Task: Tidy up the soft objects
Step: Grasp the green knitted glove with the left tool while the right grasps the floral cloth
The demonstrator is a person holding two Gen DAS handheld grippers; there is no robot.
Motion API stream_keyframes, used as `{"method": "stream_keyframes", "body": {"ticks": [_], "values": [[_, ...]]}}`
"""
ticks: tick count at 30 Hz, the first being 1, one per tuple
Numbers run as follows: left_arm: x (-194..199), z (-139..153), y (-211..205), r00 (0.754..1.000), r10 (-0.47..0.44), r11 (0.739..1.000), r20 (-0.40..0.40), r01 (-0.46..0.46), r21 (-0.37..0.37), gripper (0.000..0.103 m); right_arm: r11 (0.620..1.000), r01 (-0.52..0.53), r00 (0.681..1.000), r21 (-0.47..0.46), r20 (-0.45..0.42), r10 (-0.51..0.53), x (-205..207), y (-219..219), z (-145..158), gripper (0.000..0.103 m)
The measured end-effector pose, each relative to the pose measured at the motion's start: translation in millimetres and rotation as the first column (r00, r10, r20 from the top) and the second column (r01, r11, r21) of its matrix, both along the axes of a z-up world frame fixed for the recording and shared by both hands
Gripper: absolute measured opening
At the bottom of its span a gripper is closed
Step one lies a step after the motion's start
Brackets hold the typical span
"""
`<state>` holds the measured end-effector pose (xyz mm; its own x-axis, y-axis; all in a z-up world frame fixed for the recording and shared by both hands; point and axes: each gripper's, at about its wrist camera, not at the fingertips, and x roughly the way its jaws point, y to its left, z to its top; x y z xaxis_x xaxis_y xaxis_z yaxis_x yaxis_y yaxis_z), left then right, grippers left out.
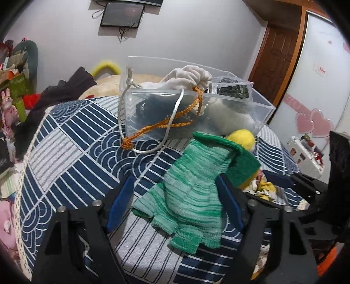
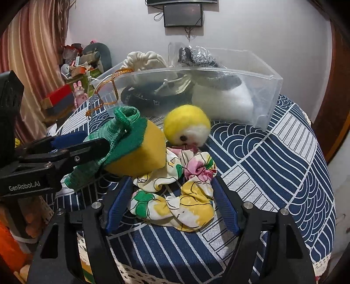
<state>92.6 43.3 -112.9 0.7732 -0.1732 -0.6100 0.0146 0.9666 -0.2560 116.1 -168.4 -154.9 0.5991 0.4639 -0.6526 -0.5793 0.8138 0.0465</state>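
A green striped knit glove (image 1: 192, 196) lies on the blue patterned cloth (image 1: 72, 144), draped partly over a yellow sponge with a green scouring side (image 2: 140, 148). My left gripper (image 1: 175, 185) is open with its blue fingers on either side of the glove. My right gripper (image 2: 170, 196) is open around a crumpled floral scrunchie (image 2: 181, 196). A yellow and white plush ball (image 2: 188, 126) rests behind the scrunchie. The clear plastic bin (image 1: 258, 107) behind holds a cream drawstring pouch (image 1: 190, 75), dark items and a white soft item.
Orange and white cords (image 1: 161, 124) hang from the bin onto the cloth. Clutter of toys and boxes (image 2: 72, 87) stands at the left by the curtain. A wall screen (image 2: 182, 15) hangs behind. The cloth's edge drops off at the right (image 2: 323, 174).
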Motion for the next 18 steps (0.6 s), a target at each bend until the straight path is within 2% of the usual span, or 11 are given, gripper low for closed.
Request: {"method": "stream_keyframes", "body": {"ticks": [3,6,7,11,15,18], "values": [[1,0,2,0.999,-0.035,0.998,-0.007,0.035,-0.05,0.06,1.0,0.005,1.0,0.008,0.001,-0.005,-1,-4,1,0.049],[-1,-1,2,0.999,-0.039,0.997,0.001,0.039,-0.06,0.042,1.0,0.007,1.0,0.021,-0.003,-0.007,-3,-10,2,0.03],[-3,0,2,0.999,-0.043,0.997,0.005,0.043,-0.061,0.032,1.0,0.009,1.0,0.026,-0.004,-0.009,-3,-13,2,0.026],[-7,5,-3,0.998,-0.061,0.996,0.009,0.062,-0.061,0.017,0.999,0.023,1.0,0.04,0.003,-0.023,-5,-21,3,0.018],[-14,12,-8,0.998,-0.058,0.998,0.024,0.059,-0.028,0.014,0.998,0.044,0.999,0.048,0.028,-0.046,-8,-30,10,0.012],[-22,20,-10,0.997,-0.057,0.998,0.049,0.058,-0.013,0.014,0.996,0.06,0.997,0.062,0.049,-0.063,-11,-38,18,0.011]]}}
